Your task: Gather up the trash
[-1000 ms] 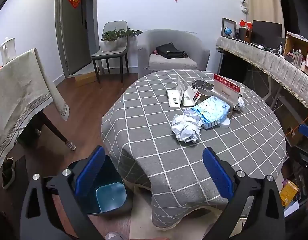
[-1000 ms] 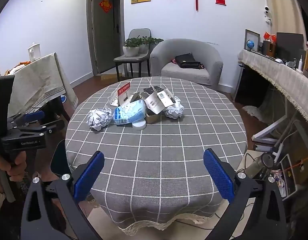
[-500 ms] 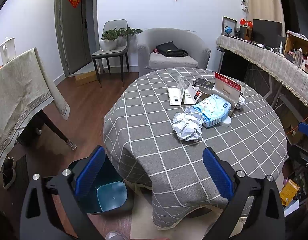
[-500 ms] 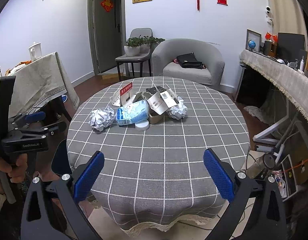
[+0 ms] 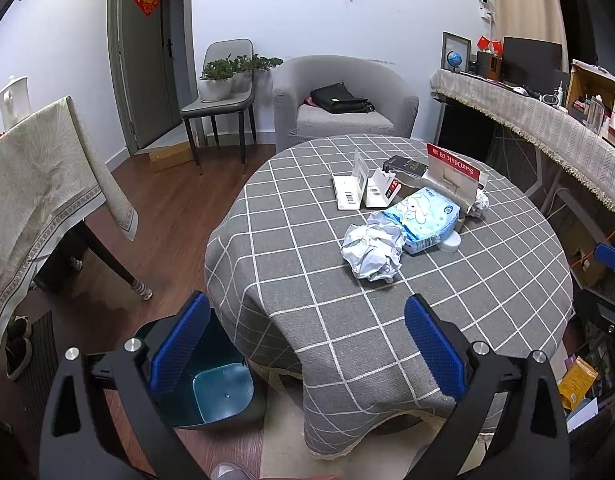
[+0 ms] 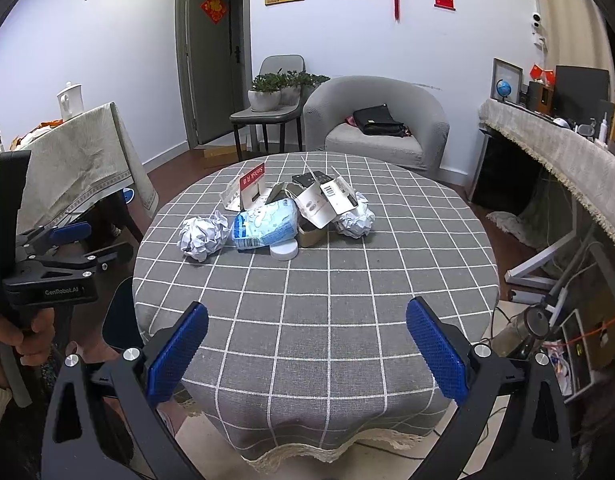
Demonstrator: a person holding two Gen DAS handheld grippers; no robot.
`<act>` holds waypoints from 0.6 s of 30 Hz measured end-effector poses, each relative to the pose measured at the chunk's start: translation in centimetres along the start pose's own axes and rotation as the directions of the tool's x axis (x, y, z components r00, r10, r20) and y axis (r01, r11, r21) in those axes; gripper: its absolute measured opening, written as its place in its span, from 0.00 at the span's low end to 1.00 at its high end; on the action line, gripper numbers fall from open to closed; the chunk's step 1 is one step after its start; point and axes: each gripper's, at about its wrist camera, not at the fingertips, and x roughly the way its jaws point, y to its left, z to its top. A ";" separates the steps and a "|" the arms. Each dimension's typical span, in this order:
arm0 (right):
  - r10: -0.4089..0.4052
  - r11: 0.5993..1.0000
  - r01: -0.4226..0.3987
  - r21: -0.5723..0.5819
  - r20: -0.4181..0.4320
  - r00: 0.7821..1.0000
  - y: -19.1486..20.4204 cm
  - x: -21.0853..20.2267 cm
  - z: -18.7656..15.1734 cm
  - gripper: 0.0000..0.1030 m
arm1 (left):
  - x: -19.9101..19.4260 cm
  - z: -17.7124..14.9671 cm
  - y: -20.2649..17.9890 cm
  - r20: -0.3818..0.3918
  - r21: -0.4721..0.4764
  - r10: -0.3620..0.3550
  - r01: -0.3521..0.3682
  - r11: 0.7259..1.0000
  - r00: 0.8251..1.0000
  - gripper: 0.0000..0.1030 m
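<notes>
Round worktop [image 5: 291,264] under grey checked cloth, trash heaped at centre. Armchair [image 5: 343,96] with black bag [image 5: 339,98] behind, against far wall. Chair [image 5: 221,100] carrying potted plants left of armchair.

Bin [image 5: 211,384] on floor at worktop's left edge, lid off, blue inside, partly behind left claw's left finger.

Trash pile, biggest first:
- blue tissue pack [image 5: 425,216], lying flat mid-pile
- paper ball [image 5: 371,252], touching pack's near-left end
- red-topped card [image 5: 453,176], propped upright behind pack
- white barcode card [image 5: 349,190] and second white card [image 5: 381,192], standing side by side at pile's far left
- black box [image 5: 405,166] at far side
- second paper ball [image 6: 353,220] at pile's right end in right view
- white round lid [image 6: 284,249] at pack's near edge

Left claw [image 5: 307,344] wide apart, gripping nothing, hovering over near-left worktop edge, well short of pile. Right claw [image 6: 307,344] wide apart, gripping nothing, over near worktop edge facing pile. Left claw [image 6: 73,240] also visible from side in right view, held in hand [image 6: 31,336] off worktop's left.
</notes>
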 end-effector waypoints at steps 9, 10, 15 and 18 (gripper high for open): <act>0.000 1.000 0.000 0.004 -0.007 1.000 -0.1 0.1 -0.1 0.97 | 0.0 -0.1 0.0 0.000 0.001 -0.002 0.002 1.000 1.000 0.97; 0.000 1.000 0.000 0.006 -0.008 1.000 -0.1 0.1 -0.1 0.97 | 0.0 -0.1 0.0 0.000 0.001 -0.001 0.001 1.000 1.000 0.97; -0.001 1.000 0.001 0.005 -0.004 1.000 -0.2 0.0 -0.1 0.97 | 0.1 -0.2 -0.3 -0.005 0.009 -0.002 0.002 1.000 1.000 0.97; -0.001 1.000 0.001 0.006 -0.005 1.000 -0.2 0.1 0.0 0.97 | 0.2 -0.3 -0.5 -0.010 0.009 -0.002 0.002 1.000 1.000 0.97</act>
